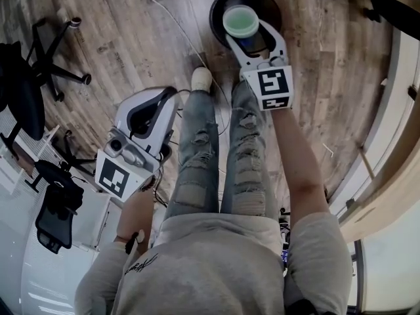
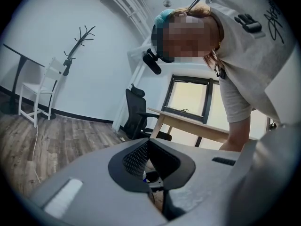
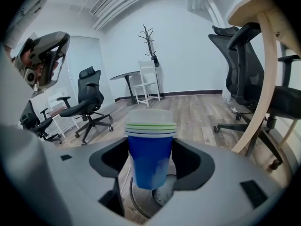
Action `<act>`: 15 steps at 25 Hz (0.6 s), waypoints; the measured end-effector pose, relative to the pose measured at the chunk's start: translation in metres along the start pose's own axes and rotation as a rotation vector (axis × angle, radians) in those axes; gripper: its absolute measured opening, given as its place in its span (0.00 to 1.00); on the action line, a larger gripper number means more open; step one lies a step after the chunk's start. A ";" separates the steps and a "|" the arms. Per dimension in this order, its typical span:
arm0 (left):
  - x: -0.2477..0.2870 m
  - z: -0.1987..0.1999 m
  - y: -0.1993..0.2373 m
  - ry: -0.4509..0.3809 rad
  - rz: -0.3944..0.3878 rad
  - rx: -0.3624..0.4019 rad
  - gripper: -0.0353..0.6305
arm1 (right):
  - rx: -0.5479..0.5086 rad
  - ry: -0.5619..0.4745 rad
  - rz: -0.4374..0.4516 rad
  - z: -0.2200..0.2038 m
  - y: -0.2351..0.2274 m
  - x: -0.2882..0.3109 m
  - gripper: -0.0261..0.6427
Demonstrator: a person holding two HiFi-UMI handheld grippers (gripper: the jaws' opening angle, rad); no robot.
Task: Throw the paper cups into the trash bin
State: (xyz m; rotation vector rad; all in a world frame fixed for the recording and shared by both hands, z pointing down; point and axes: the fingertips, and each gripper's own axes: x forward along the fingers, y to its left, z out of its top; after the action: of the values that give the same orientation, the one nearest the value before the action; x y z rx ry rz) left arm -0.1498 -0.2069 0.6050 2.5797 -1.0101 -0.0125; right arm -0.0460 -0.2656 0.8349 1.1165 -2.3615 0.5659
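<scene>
Two grippers show in the head view. The right gripper (image 1: 248, 35), at the top centre of the frame, has its jaws clenched on one stack of paper cups (image 1: 241, 20). It holds the stack over the mouth of one round black trash bin (image 1: 266, 2), which stands on the wood floor (image 1: 131, 38). In the right gripper view the stack stands upright between the jaws at the centre. Its outer cup is blue, and several rims, green and white among them, sit too close together to count surely.

The left gripper (image 1: 172, 97), left of centre, hangs beside the person's left thigh, well apart from the bin. In the left gripper view its jaws are pressed together with nothing between them.

Two legs in torn jeans (image 1: 197, 149) run down the middle of the head view, with one pale shoe (image 1: 201, 79) just below the bin. Two black office chairs (image 1: 39, 77) stand at the left edge, one upper and one lower.

The left gripper view also shows one coat stand (image 2: 77, 46), one white chair (image 2: 40, 93) and one wooden tabletop (image 2: 197, 124).
</scene>
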 end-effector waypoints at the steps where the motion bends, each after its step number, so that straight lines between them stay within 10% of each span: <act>1: 0.000 -0.002 0.000 0.000 -0.001 -0.002 0.06 | -0.001 0.009 -0.002 -0.004 -0.001 0.002 0.47; 15: 0.000 -0.021 -0.004 0.014 -0.021 -0.034 0.06 | -0.002 0.175 0.006 -0.074 -0.006 0.032 0.47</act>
State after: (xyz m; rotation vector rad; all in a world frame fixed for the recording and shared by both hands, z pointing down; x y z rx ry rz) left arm -0.1442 -0.1976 0.6234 2.5567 -0.9692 -0.0167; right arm -0.0423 -0.2484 0.9142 1.0163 -2.2152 0.6364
